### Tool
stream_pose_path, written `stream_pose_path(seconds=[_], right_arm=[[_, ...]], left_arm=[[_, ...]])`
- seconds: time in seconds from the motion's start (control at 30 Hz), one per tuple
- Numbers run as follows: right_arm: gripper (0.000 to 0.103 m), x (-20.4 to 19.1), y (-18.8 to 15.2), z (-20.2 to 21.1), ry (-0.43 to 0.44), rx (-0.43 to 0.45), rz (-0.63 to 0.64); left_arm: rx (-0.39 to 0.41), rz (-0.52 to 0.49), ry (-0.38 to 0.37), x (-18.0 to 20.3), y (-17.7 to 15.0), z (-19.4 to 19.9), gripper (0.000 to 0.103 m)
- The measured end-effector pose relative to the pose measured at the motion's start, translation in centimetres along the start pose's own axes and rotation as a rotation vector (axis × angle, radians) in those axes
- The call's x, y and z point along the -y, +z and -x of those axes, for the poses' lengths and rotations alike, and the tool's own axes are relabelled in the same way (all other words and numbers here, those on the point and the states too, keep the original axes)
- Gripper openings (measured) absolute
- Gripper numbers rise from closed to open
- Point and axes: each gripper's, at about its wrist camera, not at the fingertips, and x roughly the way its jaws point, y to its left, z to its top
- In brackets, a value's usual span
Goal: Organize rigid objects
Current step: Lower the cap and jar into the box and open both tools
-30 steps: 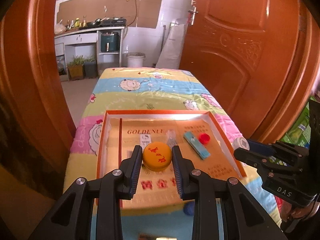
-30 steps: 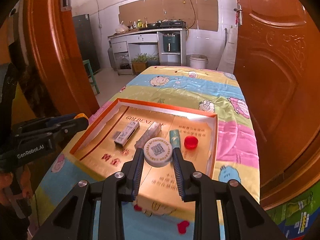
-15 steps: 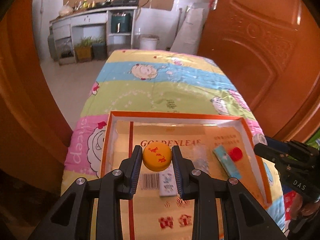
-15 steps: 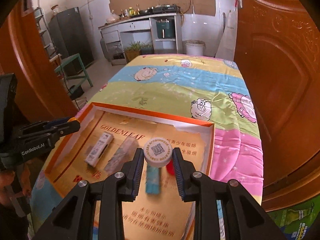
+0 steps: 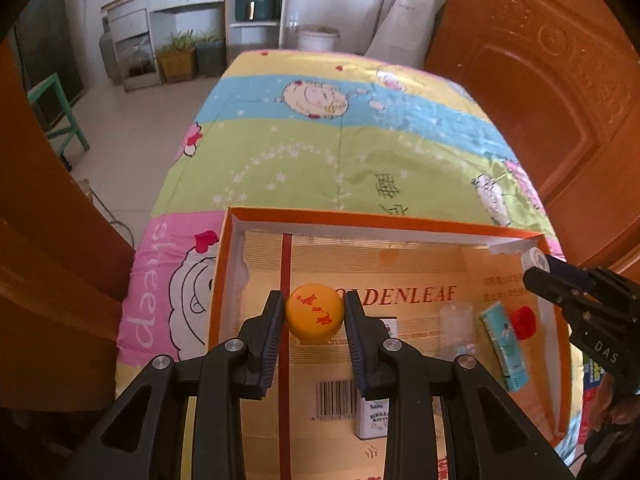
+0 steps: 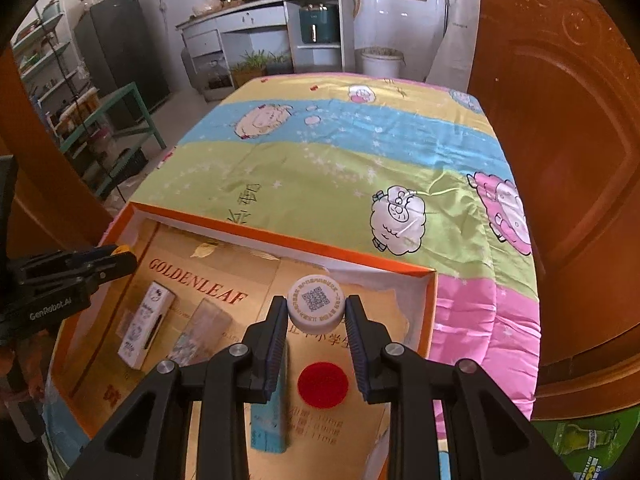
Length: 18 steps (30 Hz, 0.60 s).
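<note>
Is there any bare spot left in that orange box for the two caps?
Yes. The box floor is bare along its far wall, above the GOLDENLEAF lettering, and in the far right corner. Nearer in it is crowded: white carton, clear case, blue packet and red cap lie side by side.

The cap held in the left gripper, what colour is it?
Orange-yellow cap with red markings, seen best in the left wrist view.

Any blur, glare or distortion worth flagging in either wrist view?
Left wrist: fisheye bends the box rim, print near the red cap is soft, orange cap sharp. Right wrist: white cap QR code crisp, door washed orange, dark vignette corners.
</note>
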Motion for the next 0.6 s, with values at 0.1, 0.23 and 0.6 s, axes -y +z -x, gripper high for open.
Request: stream_pose_path(seconds=[0.1,0.23,0.6], right_arm=[[0.03,0.2,0.3,-0.7,-0.008,-0.016,-0.007],[0.03,0.3,0.4,-1.5,-0.021,-0.032,-0.007],[0.03,0.9,0.2,-3.4,-0.028,-0.068,-0.028]], left_arm=[[-0.021,0.004,0.0,-0.1,0.3,-0.7,0.031],[-0.031,0.004,0.006,-0.1,0.5,-1.6,0.031],[-0.008,0.012,0.009,-0.4,0.4,-2.7,0.031]])
